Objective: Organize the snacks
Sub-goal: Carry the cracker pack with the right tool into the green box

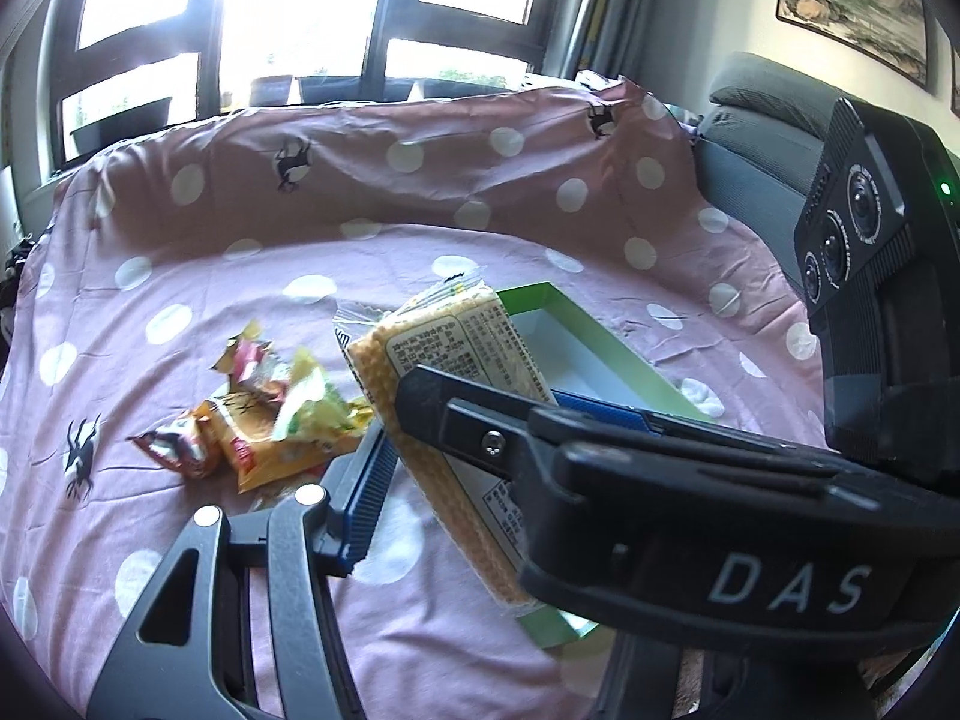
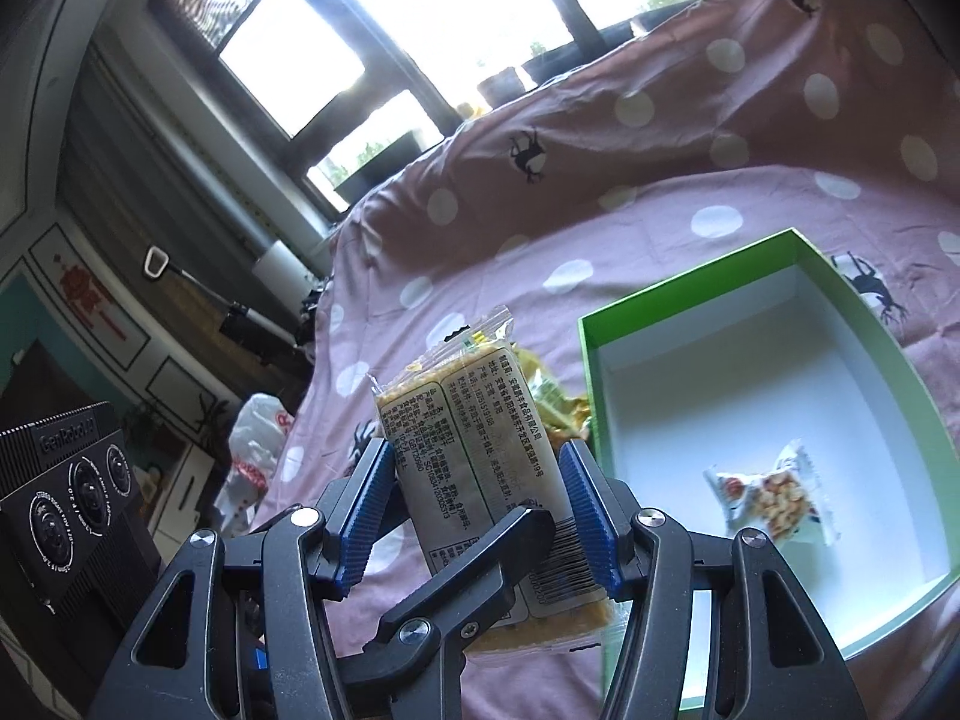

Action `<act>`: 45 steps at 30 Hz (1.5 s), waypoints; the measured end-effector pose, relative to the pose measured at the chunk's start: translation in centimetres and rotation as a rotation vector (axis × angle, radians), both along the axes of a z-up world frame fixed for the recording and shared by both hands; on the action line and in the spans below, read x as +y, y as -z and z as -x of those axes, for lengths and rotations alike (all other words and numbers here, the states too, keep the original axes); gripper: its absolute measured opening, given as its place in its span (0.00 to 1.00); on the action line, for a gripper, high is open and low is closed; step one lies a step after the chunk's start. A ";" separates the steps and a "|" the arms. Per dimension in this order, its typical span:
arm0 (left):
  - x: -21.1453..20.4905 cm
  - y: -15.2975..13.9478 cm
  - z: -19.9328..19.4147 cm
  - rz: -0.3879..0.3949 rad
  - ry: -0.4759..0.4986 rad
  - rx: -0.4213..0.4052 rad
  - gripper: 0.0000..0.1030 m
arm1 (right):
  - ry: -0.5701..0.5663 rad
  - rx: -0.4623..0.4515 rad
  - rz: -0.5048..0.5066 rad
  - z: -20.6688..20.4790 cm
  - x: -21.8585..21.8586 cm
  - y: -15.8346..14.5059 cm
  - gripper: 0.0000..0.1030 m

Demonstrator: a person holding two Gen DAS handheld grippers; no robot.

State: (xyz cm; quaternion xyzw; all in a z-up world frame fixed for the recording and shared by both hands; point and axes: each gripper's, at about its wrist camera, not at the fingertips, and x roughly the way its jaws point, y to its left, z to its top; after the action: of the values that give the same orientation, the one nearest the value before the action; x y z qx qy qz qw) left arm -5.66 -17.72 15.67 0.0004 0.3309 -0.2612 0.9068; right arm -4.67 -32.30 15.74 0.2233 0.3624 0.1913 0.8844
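Here, clear-wrapped yellow snack pack (image 2: 480,456), printed label, barcode, upright

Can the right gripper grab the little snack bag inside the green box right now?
Probably not: the right gripper is shut on the yellow pack. The way to the snack bag looks clear.

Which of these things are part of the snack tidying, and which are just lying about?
Part of the job: wafer pack, green box, small packet inside it, loose snack packets.

Just there: pink dotted sheet, white plastic bag, wall picture.
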 end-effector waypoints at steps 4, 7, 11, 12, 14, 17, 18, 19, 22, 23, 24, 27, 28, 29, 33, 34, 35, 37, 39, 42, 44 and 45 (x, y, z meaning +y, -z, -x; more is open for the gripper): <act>-1.5 0.0 -0.2 0.000 0.022 0.001 0.52 | 0.031 0.000 -0.009 0.3 -1.7 0.0 0.58; -2.5 0.2 -0.4 0.003 0.037 0.015 0.50 | 0.055 0.001 -0.014 0.5 -2.8 0.0 0.58; -3.6 0.3 -0.6 -0.004 0.050 0.018 0.50 | 0.077 0.010 -0.029 0.4 -4.0 0.3 0.58; -3.8 0.3 -0.7 -0.004 0.053 0.020 0.50 | 0.081 0.011 -0.029 0.4 -4.2 0.3 0.58; -4.4 0.4 -0.8 -0.009 0.058 0.022 0.50 | 0.088 0.015 -0.034 0.2 -4.7 0.5 0.58; -5.0 0.5 -0.9 -0.015 0.065 0.026 0.50 | 0.097 0.021 -0.045 0.1 -5.3 0.7 0.58; -5.2 0.6 -1.0 -0.018 0.068 0.027 0.50 | 0.101 0.023 -0.048 0.1 -5.6 0.8 0.58; -5.5 0.6 -1.0 -0.021 0.071 0.027 0.50 | 0.104 0.024 -0.051 0.1 -5.8 0.9 0.58; -6.3 0.5 -1.1 -0.033 0.082 0.025 0.50 | 0.117 0.025 -0.066 0.1 -6.7 1.1 0.58; -6.6 0.5 -1.1 -0.036 0.088 0.024 0.50 | 0.124 0.025 -0.071 0.2 -7.0 1.1 0.58; -6.9 0.5 -1.2 -0.037 0.093 0.024 0.50 | 0.130 0.025 -0.075 0.2 -7.3 1.2 0.58; -7.4 0.6 -1.2 -0.042 0.103 0.025 0.50 | 0.142 0.026 -0.081 0.4 -7.8 1.2 0.58; -7.6 0.6 -1.2 -0.043 0.105 0.026 0.50 | 0.146 0.027 -0.082 0.4 -8.0 1.3 0.58; -7.8 0.7 -1.2 -0.045 0.108 0.027 0.50 | 0.149 0.028 -0.085 0.5 -8.1 1.3 0.58; -8.4 0.8 -1.4 -0.053 0.116 0.031 0.50 | 0.159 0.033 -0.093 0.6 -8.5 1.4 0.58; -8.5 0.8 -1.5 -0.054 0.118 0.031 0.50 | 0.161 0.033 -0.092 0.7 -8.6 1.4 0.58; -8.5 0.8 -1.5 -0.053 0.121 0.032 0.50 | 0.164 0.034 -0.093 0.7 -8.7 1.4 0.58; -8.6 0.9 -1.6 -0.049 0.126 0.035 0.50 | 0.170 0.036 -0.089 0.8 -8.8 1.4 0.58; -8.8 1.1 -1.8 -0.044 0.130 0.042 0.50 | 0.177 0.041 -0.085 0.8 -8.9 1.5 0.58; -9.0 1.5 -2.1 -0.039 0.135 0.058 0.50 | 0.186 0.058 -0.081 0.7 -8.9 1.7 0.58; -9.1 1.8 -2.4 -0.037 0.138 0.067 0.49 | 0.192 0.068 -0.080 0.6 -9.0 1.9 0.58; -9.2 1.9 -2.5 -0.036 0.141 0.071 0.49 | 0.194 0.071 -0.080 0.5 -9.0 2.0 0.58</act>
State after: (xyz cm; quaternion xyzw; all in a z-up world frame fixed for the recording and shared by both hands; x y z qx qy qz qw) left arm -3.17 -26.93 13.77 0.0307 0.3666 -0.3181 0.8738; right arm -5.16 -41.28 13.72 0.2990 0.3625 0.1109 0.8758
